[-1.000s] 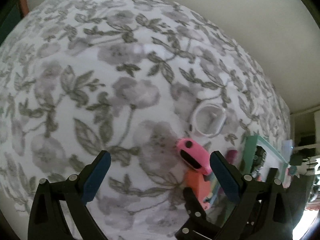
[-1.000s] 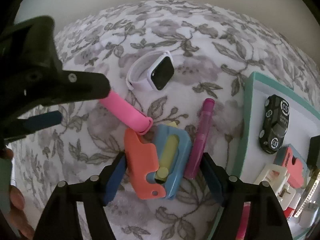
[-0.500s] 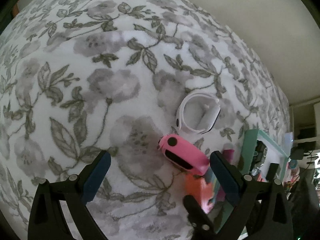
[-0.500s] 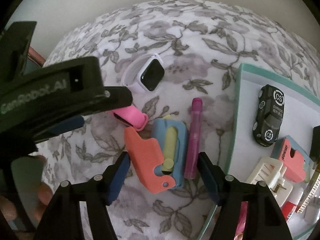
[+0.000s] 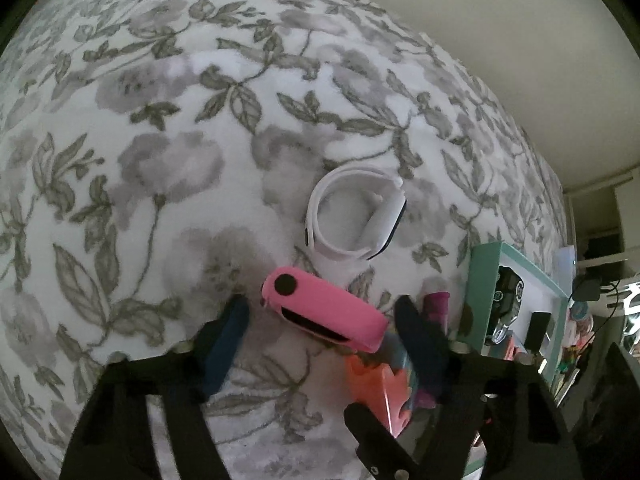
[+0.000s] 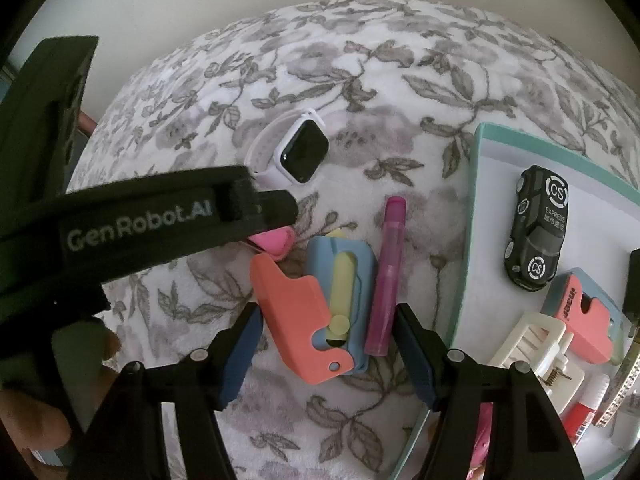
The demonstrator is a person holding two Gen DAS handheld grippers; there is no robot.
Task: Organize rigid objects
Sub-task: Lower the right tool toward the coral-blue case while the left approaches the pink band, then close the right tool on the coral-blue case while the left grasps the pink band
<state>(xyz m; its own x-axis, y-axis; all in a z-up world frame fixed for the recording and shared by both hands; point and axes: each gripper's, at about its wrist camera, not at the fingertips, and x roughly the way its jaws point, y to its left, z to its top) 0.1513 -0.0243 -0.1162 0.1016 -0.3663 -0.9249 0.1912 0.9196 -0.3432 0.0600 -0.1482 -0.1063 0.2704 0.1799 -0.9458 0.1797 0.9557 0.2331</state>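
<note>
Left gripper (image 5: 320, 320) fingers spread, straddling pink band (image 5: 324, 312) on bed. Right gripper (image 6: 326, 340) likewise spread round orange-blue toy (image 6: 316, 308). Centre band, close gently, lift clear toward tray (image 6: 476, 168).

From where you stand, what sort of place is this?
Probably a bedroom: a soft, fleecy floral-print blanket like bedding, a plain pale wall close behind, and cluttered household shelving off to one side.
</note>
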